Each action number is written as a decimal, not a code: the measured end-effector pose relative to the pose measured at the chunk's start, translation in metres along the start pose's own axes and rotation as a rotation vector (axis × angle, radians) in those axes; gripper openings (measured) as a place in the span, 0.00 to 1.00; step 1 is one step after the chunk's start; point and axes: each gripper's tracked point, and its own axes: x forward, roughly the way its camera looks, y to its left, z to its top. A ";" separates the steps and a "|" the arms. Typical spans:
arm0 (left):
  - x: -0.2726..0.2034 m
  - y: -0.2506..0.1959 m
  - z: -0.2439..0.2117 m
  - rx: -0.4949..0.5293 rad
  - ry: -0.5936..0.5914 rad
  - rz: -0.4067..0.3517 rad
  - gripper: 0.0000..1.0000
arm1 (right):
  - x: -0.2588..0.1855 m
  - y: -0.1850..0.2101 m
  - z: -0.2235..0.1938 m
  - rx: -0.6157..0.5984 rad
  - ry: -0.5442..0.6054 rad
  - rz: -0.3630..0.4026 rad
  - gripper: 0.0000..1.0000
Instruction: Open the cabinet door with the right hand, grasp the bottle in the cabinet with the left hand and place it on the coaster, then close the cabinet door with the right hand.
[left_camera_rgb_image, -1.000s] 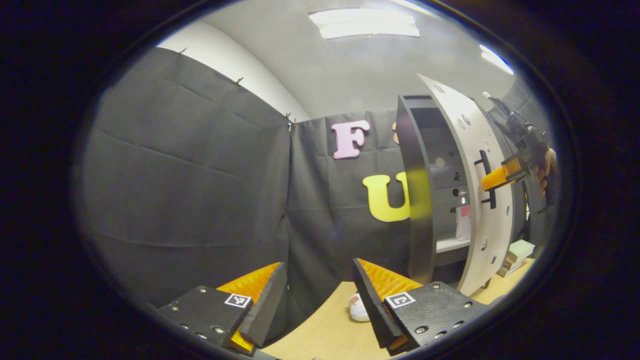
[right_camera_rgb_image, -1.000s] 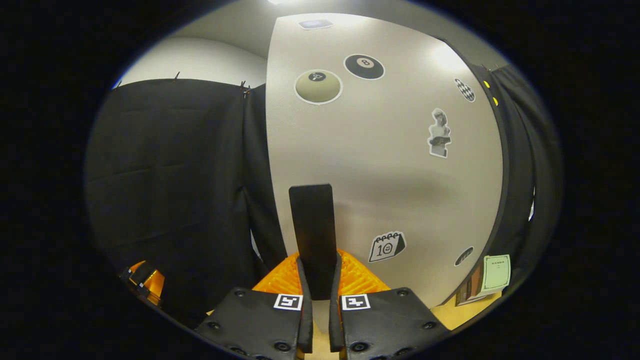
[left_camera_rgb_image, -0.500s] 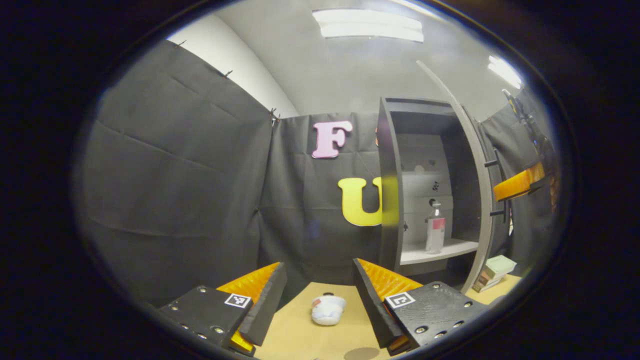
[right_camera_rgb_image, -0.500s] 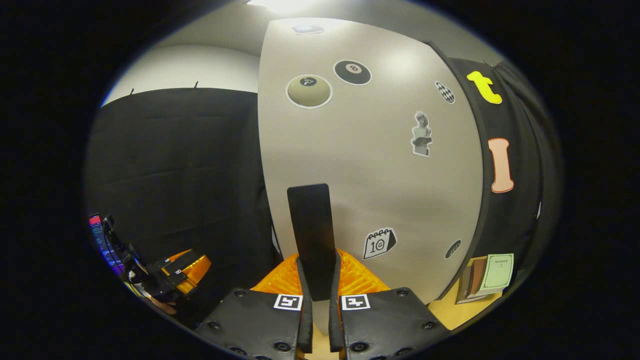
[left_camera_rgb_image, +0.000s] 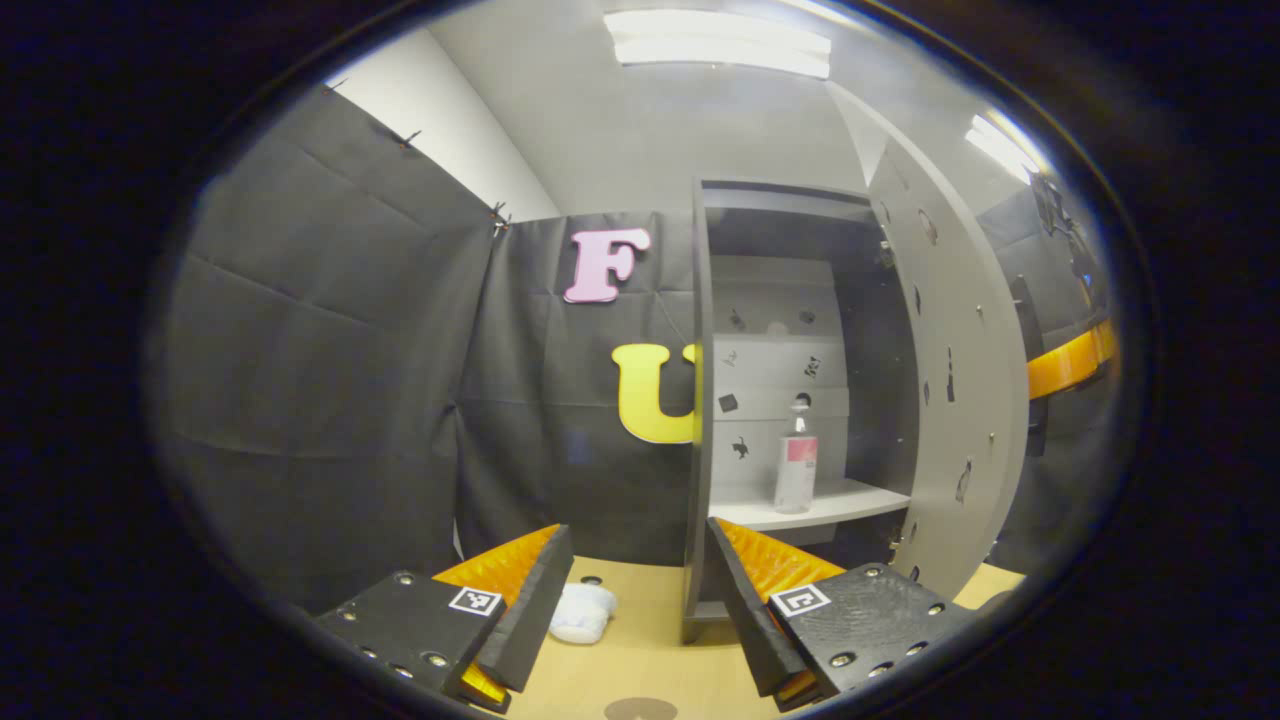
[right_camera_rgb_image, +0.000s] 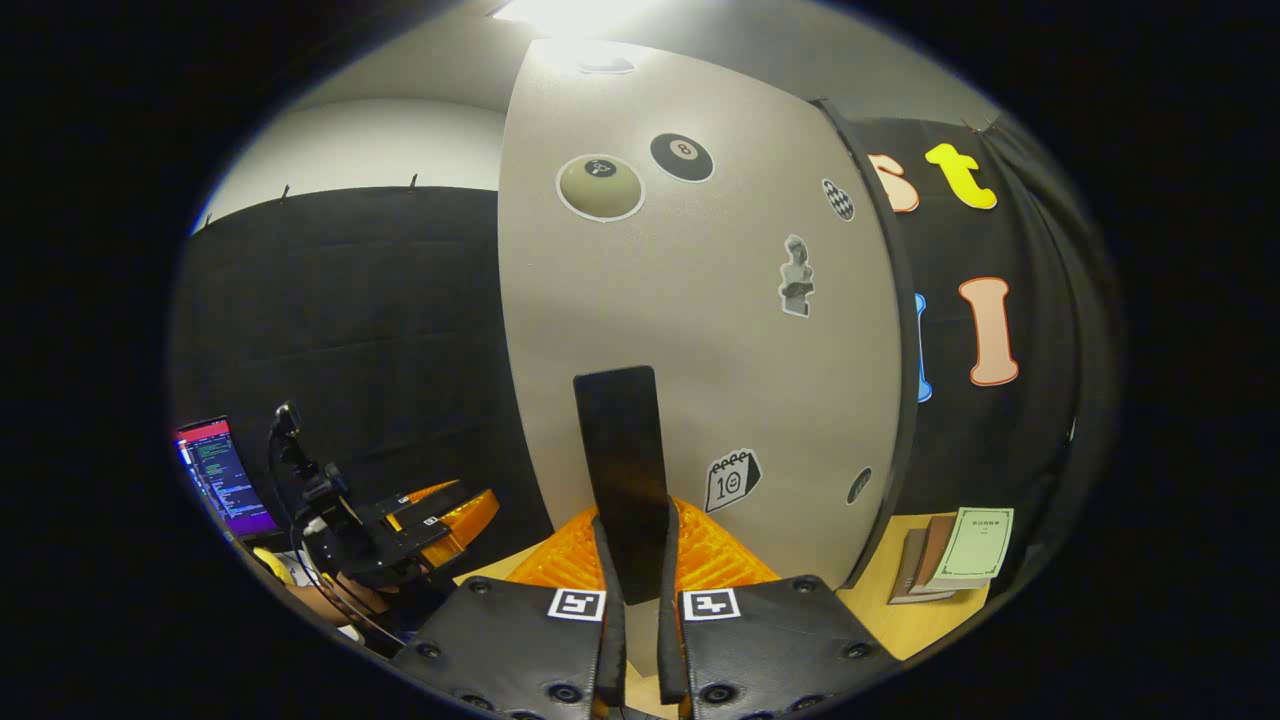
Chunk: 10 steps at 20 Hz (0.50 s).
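Left gripper view: cabinet door (left_camera_rgb_image: 950, 400) swung wide, so step one looks done. Bottle (left_camera_rgb_image: 796, 468) stands upright on the cabinet shelf (left_camera_rgb_image: 840, 502), untouched. Left gripper (left_camera_rgb_image: 640, 610) hangs well short of it, jaws wide and empty. Coaster (left_camera_rgb_image: 640, 709) lies on the surface (left_camera_rgb_image: 640, 655) just below the jaws, bare. Right gripper view: right gripper (right_camera_rgb_image: 635, 610) has its jaws clamped narrow on the door's black handle (right_camera_rgb_image: 622, 450). Grasp, placement and door closing all remain.
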 end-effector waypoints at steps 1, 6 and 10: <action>0.001 -0.012 0.001 0.007 0.001 -0.014 0.80 | -0.003 -0.002 0.000 -0.006 0.000 -0.003 0.14; 0.005 -0.063 0.004 0.027 -0.001 -0.077 0.82 | -0.017 -0.014 0.000 -0.015 -0.018 -0.015 0.14; 0.007 -0.088 0.005 0.035 0.005 -0.106 0.80 | -0.028 -0.025 0.000 -0.012 -0.039 -0.031 0.14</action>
